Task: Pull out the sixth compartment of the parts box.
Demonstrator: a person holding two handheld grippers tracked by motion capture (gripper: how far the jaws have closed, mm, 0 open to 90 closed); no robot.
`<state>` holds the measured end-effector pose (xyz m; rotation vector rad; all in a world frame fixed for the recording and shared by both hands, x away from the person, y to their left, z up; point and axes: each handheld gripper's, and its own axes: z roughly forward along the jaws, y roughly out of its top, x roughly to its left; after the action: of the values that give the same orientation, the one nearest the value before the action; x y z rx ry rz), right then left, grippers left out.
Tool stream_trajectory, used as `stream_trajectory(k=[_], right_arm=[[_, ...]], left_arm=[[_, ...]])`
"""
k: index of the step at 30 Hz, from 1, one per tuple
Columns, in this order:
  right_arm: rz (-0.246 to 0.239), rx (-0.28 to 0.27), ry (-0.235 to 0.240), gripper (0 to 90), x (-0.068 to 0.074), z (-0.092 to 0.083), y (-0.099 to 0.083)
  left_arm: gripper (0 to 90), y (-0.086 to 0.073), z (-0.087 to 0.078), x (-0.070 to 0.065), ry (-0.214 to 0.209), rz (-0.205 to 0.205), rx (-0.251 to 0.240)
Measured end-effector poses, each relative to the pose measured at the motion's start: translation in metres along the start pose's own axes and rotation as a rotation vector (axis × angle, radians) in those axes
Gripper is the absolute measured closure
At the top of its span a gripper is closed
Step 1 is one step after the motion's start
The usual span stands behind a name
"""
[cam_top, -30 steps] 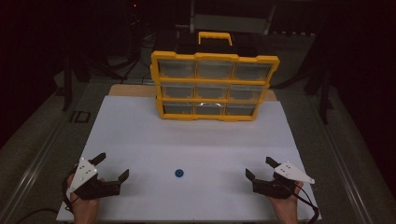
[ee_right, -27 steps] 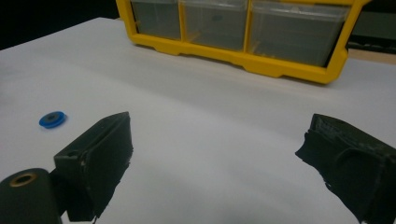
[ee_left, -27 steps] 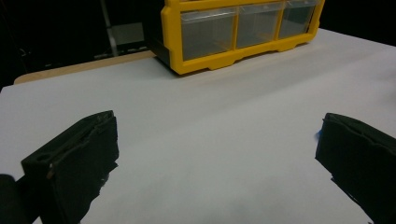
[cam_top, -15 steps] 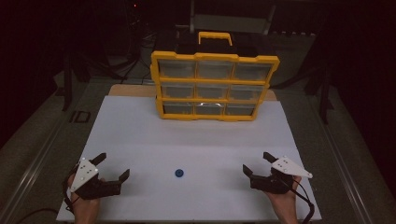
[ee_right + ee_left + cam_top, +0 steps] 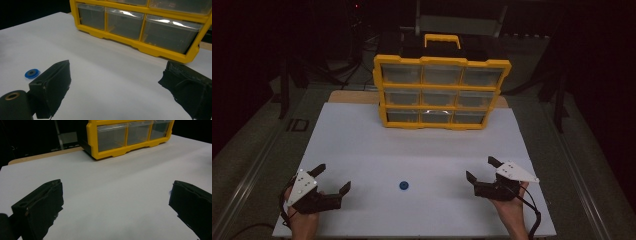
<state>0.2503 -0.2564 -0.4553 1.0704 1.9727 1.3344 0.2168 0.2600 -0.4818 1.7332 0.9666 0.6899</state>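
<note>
Blue washer (image 5: pixel 403 185), small, light and rigid, is lying flat on the white worktop (image 5: pixel 412 150) between both grippers, well short of the yellow drawer organizer (image 5: pixel 442 92). Left gripper (image 5: pixel 330 181) and right gripper (image 5: pixel 481 169) are resting with fingers spread; pinching its thin rim looks best.

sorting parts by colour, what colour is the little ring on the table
Blue, with a dark centre: the small ring shows best in the right gripper view.

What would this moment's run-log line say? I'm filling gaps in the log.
left claw: open, empty | right claw: open, empty | blue washer: on white table, between claws, untouched | yellow drawer organizer: upright, drawers shut
</note>
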Motion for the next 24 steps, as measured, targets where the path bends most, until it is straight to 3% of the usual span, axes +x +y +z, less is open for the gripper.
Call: stream_trajectory(k=[7, 24], right_arm=[[-0.037, -0.002, -0.008, 7.6, 0.0, 0.007, 0.012], [-0.045, 0.004, -0.032, 7.6, -0.006, 0.024, 0.035]], left_arm=[[0.0, 0.0, 0.0, 0.0, 0.0, -0.001, -0.003], [0.0, 0.0, 0.0, 0.0, -0.003, -0.002, -0.007]])
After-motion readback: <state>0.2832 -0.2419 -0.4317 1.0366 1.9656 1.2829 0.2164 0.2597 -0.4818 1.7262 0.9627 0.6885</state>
